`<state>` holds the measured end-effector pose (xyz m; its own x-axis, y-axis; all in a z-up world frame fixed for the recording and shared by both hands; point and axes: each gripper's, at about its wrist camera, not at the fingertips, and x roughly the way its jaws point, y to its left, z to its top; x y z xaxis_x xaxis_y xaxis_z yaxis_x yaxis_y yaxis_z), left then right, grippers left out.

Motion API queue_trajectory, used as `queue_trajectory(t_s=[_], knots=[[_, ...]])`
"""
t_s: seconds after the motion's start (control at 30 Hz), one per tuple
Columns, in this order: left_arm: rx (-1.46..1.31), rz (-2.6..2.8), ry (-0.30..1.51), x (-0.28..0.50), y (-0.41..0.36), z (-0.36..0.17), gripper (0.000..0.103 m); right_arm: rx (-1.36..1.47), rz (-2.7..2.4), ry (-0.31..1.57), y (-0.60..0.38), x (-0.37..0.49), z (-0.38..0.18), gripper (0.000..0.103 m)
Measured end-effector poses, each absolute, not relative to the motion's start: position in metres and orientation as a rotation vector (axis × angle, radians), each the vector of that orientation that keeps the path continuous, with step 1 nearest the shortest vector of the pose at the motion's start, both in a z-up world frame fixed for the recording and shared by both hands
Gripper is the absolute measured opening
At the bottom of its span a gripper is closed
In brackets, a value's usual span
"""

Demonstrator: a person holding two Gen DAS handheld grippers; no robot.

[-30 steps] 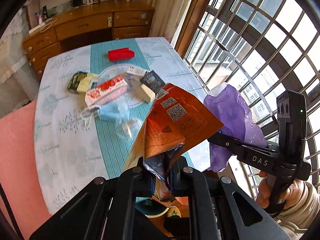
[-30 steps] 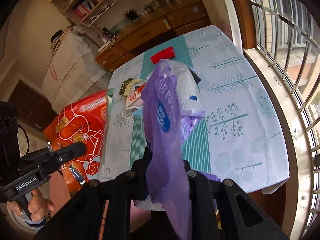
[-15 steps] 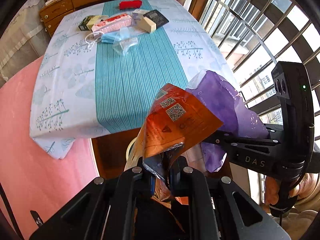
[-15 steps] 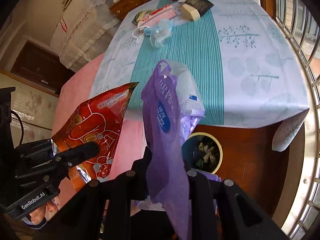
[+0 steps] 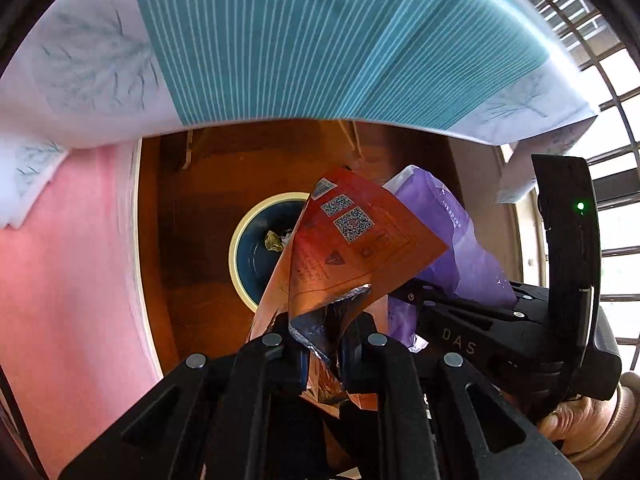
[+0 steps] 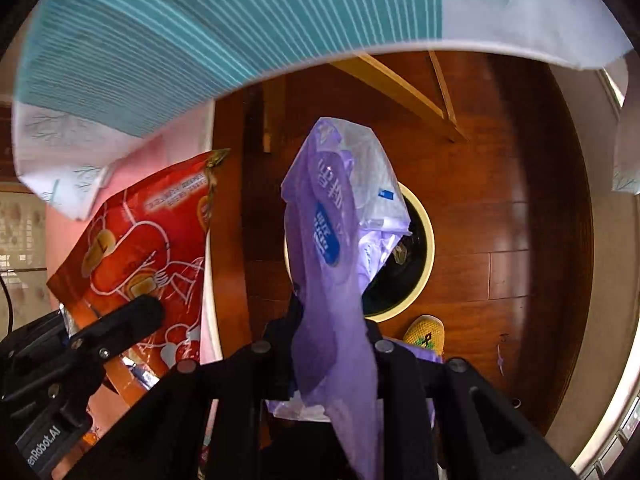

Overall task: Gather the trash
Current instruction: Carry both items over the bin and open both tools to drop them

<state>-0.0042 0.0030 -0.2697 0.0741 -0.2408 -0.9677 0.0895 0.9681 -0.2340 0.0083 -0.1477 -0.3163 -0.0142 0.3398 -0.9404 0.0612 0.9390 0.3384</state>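
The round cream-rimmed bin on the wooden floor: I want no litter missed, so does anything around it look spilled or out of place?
Nothing looks spilled. The round cream-rimmed bin stands upright with scraps inside. Only a small yellow shoe lies beside it. The orange foil snack bag and purple plastic wrapper are gripped above it.

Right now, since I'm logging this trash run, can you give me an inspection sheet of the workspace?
Surface: brown wooden floor, below the overhanging teal-striped tablecloth.
Job's things: orange-red foil snack bag; crumpled purple plastic wrapper; round dark bin with cream rim, some scraps inside.
Clutter: yellow shoe beside the bin.
Grippers: left gripper shut on the snack bag; right gripper shut on the purple wrapper; both above the bin.
Cables: thin black cable at the left edge.
Surroundings: barred window, pink sheet.
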Motion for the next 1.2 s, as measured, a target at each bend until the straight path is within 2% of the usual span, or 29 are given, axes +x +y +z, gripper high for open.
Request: queue_trajectory(t_s=[0.17,0.33,0.43,0.47,0.5,0.53,0.57,0.6,0.77,0.87,1.2], knots=[[-0.132,-0.223,1.524,0.002,-0.002,-0.361,0.009,0.29,0.202,1.593,-0.145,0.014,-0.402,0.019],[-0.148,-0.207,1.536,0.013,-0.001,-0.424,0.013,0.261,0.175,1.611,-0.142,0.025,-0.465,0.022],[-0.114,-0.196,1.531,0.018,-0.004,-0.446,0.027,0.268,0.158,1.615,-0.141,0.034,-0.486,0.025],[-0.106,-0.195,1.527,0.019,-0.005,-0.451,0.034,0.269,0.156,1.618,-0.141,0.038,-0.491,0.032],[-0.097,-0.19,1.526,0.019,-0.005,-0.455,0.051,0.267,0.153,1.624,-0.141,0.039,-0.495,0.044],[-0.091,-0.187,1.526,0.019,-0.004,-0.458,0.061,0.264,0.152,1.628,-0.141,0.04,-0.498,0.055],[-0.091,-0.187,1.52,0.019,-0.004,-0.459,0.076,0.259,0.154,1.628,-0.142,0.038,-0.5,0.065],[-0.095,-0.187,1.507,0.018,-0.003,-0.46,0.081,0.254,0.157,1.622,-0.143,0.038,-0.501,0.067],[-0.079,-0.158,1.497,0.018,0.003,-0.458,0.087,0.222,0.161,1.598,-0.143,0.038,-0.498,0.067],[-0.074,-0.135,1.496,0.019,0.007,-0.45,0.087,0.232,0.152,1.594,-0.147,0.035,-0.491,0.067],[-0.011,-0.105,1.455,0.006,0.017,-0.378,0.087,0.244,0.114,1.598,-0.151,0.021,-0.423,0.067]])
